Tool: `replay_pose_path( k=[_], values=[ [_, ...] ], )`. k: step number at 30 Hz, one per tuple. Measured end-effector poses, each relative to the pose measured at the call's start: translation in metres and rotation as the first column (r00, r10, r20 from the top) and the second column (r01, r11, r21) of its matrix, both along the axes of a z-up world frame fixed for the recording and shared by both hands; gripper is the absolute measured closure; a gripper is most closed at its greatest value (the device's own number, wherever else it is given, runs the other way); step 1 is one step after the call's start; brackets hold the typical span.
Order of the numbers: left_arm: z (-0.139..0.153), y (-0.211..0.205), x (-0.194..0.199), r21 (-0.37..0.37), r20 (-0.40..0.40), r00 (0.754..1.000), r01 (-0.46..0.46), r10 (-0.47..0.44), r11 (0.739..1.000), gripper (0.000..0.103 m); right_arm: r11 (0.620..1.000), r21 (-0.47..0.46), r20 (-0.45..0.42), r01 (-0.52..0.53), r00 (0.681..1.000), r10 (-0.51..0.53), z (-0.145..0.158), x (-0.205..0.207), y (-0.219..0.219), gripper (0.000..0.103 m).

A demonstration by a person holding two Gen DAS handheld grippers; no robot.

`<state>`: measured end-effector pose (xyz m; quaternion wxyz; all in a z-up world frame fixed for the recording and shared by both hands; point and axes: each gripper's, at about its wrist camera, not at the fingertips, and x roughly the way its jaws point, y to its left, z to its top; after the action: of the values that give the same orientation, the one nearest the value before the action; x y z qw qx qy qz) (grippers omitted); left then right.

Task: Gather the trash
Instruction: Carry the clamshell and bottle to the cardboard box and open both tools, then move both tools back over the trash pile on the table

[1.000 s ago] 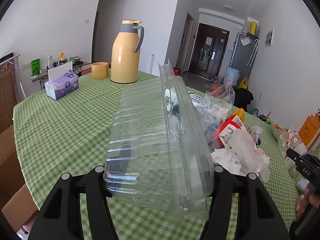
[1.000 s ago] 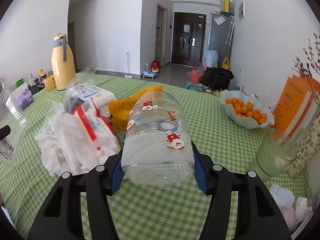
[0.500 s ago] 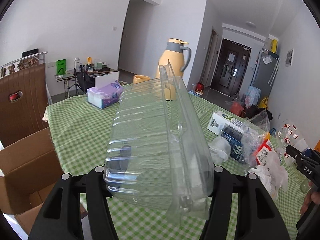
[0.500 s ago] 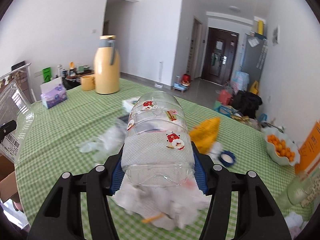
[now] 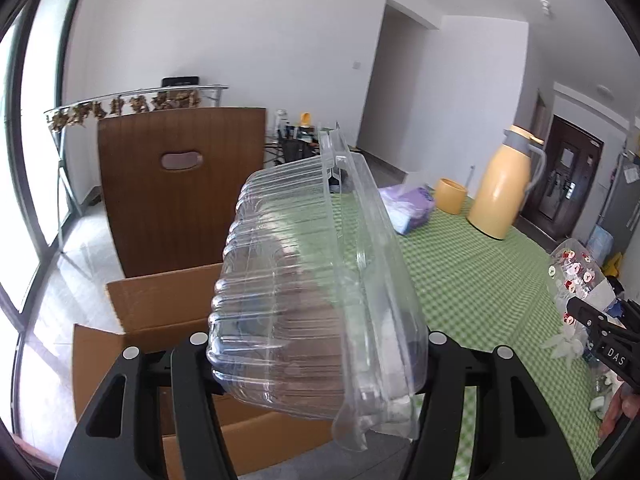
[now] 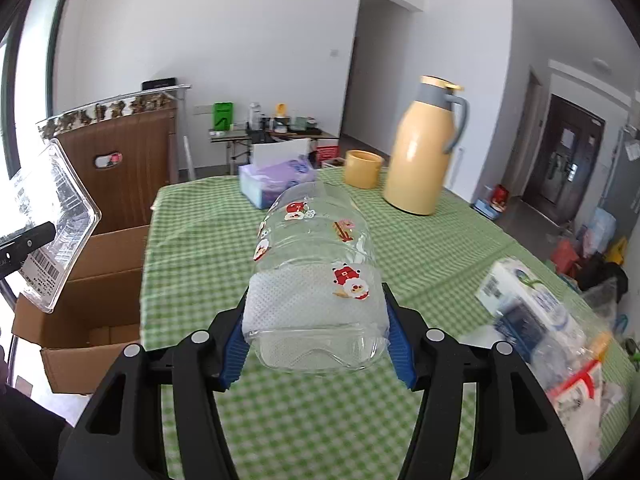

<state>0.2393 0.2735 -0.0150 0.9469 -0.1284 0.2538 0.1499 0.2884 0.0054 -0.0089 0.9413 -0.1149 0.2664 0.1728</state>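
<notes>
One open cardboard box (image 5: 168,312) stood on the floor off the table's (image 6: 440,248) left edge. The left gripper (image 5: 316,354) clamped one clear clamshell container (image 5: 304,288), raised above the box. The right gripper (image 6: 316,344) pinched one clear stickered jar (image 6: 316,276) between its blue pads (image 6: 232,350), over the table's near edge.

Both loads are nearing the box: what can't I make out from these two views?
- Cardboard box interior: left wrist view, blocked by the clear clamshell.
- Box floor: right wrist view, largely hidden by its near wall.
- Trash pile: right wrist view, motion-blurred, cut by the edge.
</notes>
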Motion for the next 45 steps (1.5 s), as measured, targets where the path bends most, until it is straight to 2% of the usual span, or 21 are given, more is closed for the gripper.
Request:
replay_pose_path(
  k=[4,7,10,13,18,21,23,26,28,31,33,36,37,41,45],
  values=[
    [-0.007,0.055,-0.021,0.006,-0.025,0.994,-0.106,0.106,0.994,0.046,0.991,0.004,-0.024,-0.133,0.991,0.133,-0.008,0.009,0.073,0.046],
    [-0.02,0.089,-0.036,0.001,-0.063,0.984,-0.165,0.165,0.986,0.046,0.971,0.011,-0.05,-0.238,0.97,0.238,-0.016,0.009,0.12,0.046],
    [-0.041,0.111,-0.048,0.002,-0.139,0.974,-0.182,0.181,0.983,0.046,0.943,0.033,-0.114,-0.333,0.936,0.334,-0.033,0.014,0.164,0.046],
    [-0.069,0.127,-0.05,-0.005,-0.231,0.959,-0.17,0.165,0.985,0.046,0.917,0.002,-0.192,-0.398,0.9,0.391,-0.06,0.019,0.206,0.046],
    [-0.122,0.144,-0.034,-0.048,-0.443,0.89,-0.148,0.112,0.988,0.046,0.881,-0.072,-0.314,-0.468,0.849,0.425,-0.107,0.022,0.252,0.046],
    [-0.146,0.158,-0.027,-0.119,-0.526,0.847,-0.156,0.071,0.981,0.045,0.851,-0.139,-0.398,-0.506,0.816,0.419,-0.139,0.027,0.278,0.045],
    [-0.16,0.167,-0.022,-0.164,-0.557,0.829,-0.165,0.047,0.973,0.044,0.833,-0.168,-0.431,-0.526,0.8,0.418,-0.154,0.03,0.291,0.045],
    [-0.171,0.176,-0.01,-0.185,-0.598,0.802,-0.159,0.018,0.97,0.041,0.811,-0.2,-0.486,-0.549,0.775,0.405,-0.176,0.036,0.31,0.043],
    [-0.179,0.182,-0.003,-0.195,-0.634,0.773,-0.16,0.0,0.968,0.037,0.802,-0.211,-0.509,-0.559,0.763,0.399,-0.189,0.038,0.315,0.043],
    [-0.182,0.184,0.006,-0.204,-0.631,0.775,-0.144,-0.018,0.968,0.028,0.796,-0.21,-0.54,-0.568,0.746,0.389,-0.202,0.042,0.321,0.043],
    [-0.183,0.184,0.01,-0.21,-0.639,0.768,-0.132,-0.034,0.969,0.024,0.797,-0.214,-0.55,-0.565,0.744,0.38,-0.206,0.042,0.325,0.038],
    [-0.178,0.187,0.011,-0.185,-0.632,0.775,-0.142,-0.007,0.973,0.019,0.791,-0.207,-0.555,-0.575,0.735,0.389,-0.211,0.041,0.331,0.03],
    [-0.174,0.188,0.01,-0.18,-0.627,0.779,-0.15,0.004,0.972,0.019,0.791,-0.207,-0.554,-0.576,0.735,0.391,-0.211,0.04,0.332,0.026],
    [-0.159,0.194,0.01,-0.18,-0.602,0.798,-0.168,0.026,0.969,0.018,0.797,-0.192,-0.543,-0.572,0.739,0.4,-0.203,0.04,0.329,0.026],
    [-0.142,0.198,0.004,-0.173,-0.579,0.814,-0.19,0.056,0.966,0.018,0.812,-0.18,-0.505,-0.556,0.76,0.408,-0.184,0.04,0.327,0.026]
  ],
)
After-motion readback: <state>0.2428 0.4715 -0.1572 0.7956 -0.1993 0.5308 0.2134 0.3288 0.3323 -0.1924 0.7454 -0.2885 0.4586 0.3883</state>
